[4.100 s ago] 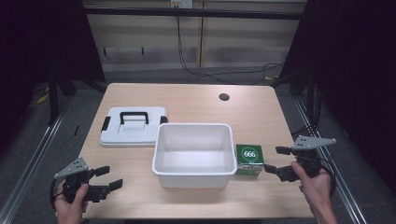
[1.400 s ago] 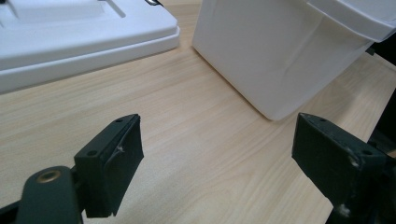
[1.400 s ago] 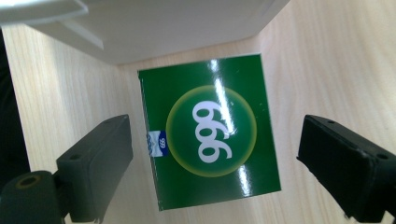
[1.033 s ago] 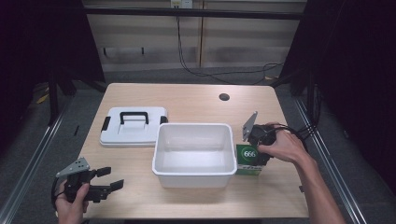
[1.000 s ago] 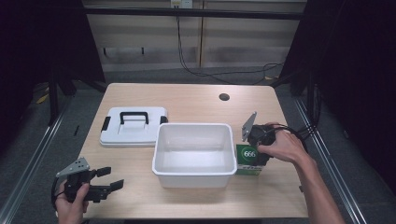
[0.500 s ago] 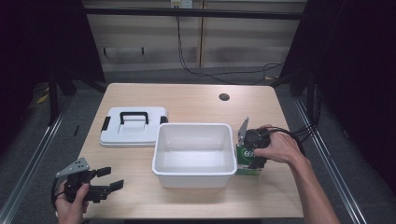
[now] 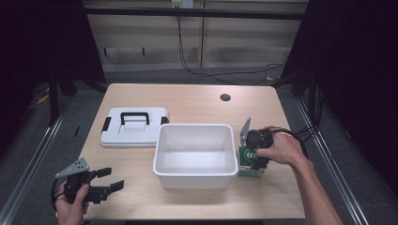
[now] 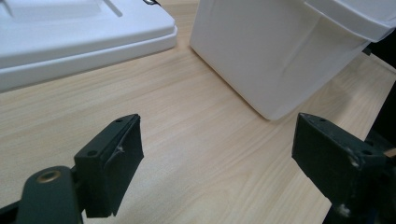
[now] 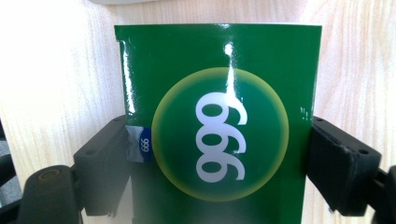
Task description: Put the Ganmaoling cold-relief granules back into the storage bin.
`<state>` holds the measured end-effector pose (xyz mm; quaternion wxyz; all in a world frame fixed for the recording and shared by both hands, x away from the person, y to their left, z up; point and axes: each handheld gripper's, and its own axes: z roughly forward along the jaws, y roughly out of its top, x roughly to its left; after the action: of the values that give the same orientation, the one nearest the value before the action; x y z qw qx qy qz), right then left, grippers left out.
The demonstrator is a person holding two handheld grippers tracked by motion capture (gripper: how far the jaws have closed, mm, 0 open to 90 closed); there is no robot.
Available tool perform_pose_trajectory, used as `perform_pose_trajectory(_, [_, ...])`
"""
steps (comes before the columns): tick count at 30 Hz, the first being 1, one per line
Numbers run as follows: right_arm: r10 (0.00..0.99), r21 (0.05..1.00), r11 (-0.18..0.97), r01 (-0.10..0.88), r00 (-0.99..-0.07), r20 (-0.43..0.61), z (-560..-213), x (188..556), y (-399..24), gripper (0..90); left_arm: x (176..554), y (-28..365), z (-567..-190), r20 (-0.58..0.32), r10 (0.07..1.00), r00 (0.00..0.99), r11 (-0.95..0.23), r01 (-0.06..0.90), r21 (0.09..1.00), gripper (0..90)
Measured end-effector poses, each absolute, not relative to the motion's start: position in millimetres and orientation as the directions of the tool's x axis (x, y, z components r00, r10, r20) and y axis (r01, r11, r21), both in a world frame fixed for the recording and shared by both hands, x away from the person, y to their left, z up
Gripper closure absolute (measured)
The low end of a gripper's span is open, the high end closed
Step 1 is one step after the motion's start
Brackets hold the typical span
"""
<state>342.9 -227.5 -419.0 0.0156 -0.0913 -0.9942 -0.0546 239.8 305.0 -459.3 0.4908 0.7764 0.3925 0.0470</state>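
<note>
A green box marked "666" stands on the table against the right wall of the white tub. My right gripper points down over it from above, held by a hand. In the right gripper view the box sits between the two jaws of the right gripper, which are spread wide, one at each side face. My left gripper rests open and empty near the table's front left corner. In its own view the left gripper faces bare wood, with the tub's corner ahead.
A white lid with a black handle lies flat to the left of the tub; its edge shows in the left gripper view. A dark round hole marks the far right of the table. Bare wood runs along the front edge.
My right gripper has come in from the table's right edge and dropped down over the green box, sinking lower in the last half second. The left gripper has stayed still.
</note>
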Motion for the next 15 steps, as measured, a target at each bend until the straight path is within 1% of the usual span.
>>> perform_pose_trajectory(9, [0.207, 0.111, 0.971, 0.212, -0.977, 0.059, -413, 342, -233, 16.1, 240, 305, -459, -0.314, 0.654, 0.688, -0.209, 0.564, 0.799, 16.3])
perform_pose_trajectory(12, [0.207, 0.099, 0.972, 0.212, -0.977, 0.059, -410, 341, -235, 16.1, 240, 305, -459, -0.314, 0.656, 0.687, -0.206, 0.564, 0.8, 16.3])
perform_pose_trajectory(13, [0.226, 0.081, 0.97, 0.23, -0.973, 0.055, -407, 341, -234, 16.1, 240, 305, -459, -0.315, 0.655, 0.687, -0.207, 0.564, 0.8, 16.3])
perform_pose_trajectory(15, [0.235, 0.085, 0.967, 0.238, -0.971, 0.045, -403, 341, -235, 16.1, 240, 305, -459, -0.315, 0.654, 0.688, -0.207, 0.563, 0.8, 16.3])
